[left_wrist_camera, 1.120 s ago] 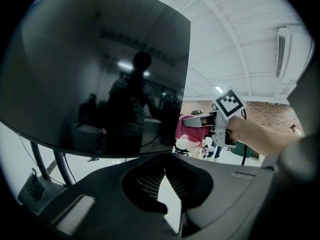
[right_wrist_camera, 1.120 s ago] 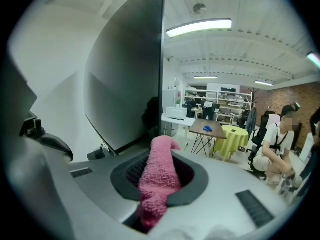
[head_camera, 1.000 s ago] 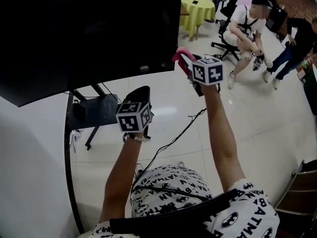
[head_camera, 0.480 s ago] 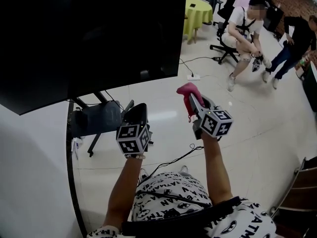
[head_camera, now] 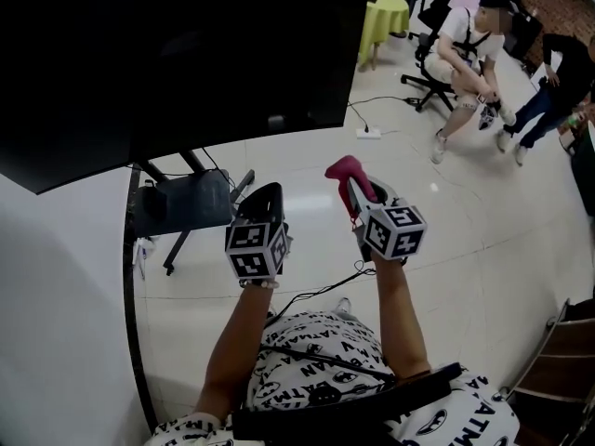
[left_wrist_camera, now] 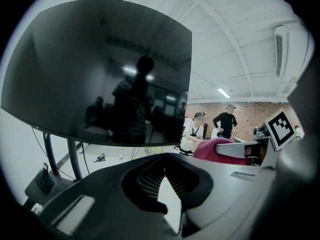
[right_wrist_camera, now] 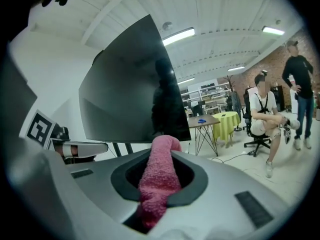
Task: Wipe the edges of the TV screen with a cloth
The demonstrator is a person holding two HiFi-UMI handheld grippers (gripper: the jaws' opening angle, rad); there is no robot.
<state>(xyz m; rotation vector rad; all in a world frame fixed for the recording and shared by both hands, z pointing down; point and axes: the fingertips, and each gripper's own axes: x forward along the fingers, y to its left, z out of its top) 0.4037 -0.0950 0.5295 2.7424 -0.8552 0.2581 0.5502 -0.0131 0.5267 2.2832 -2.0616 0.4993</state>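
Head view: TV (head_camera: 167, 54) fills the upper left, screen dark, on a black stand (head_camera: 191, 163) by the white wall (head_camera: 56, 286). We hold both grippers up below its bottom edge, and neither touches it.

We have the right gripper (head_camera: 355, 190) under the TV's lower right corner, jaws clamped on a pink cloth (head_camera: 342, 168). The cloth pokes out past the tips, near the bottom edge but apart from it. Right gripper view confirms this: the cloth runs lengthwise between the jaws, fills the gap, and its end curls over at the tips.

We have the left gripper (head_camera: 267, 194) just beside it, on its left, tips aimed up toward the screen's underside. Left gripper view: jaw tips meet with nothing between them, and only a wedge of pale floor (head_camera: 465, 249) shows behind the tips. Same view catches the right gripper with the cloth off to the right, plus a dark figure reflected in the screen.

Around us:
- A dark box (head_camera: 186, 203) sits on the stand's base.
- A black cable (head_camera: 321, 286) crosses the floor below the grippers.
- A white power strip (head_camera: 368, 133) lies past the TV corner.
- A seated person (head_camera: 460, 40) and a standing person (head_camera: 558, 72) are well behind, near a yellow table (head_camera: 381, 12).
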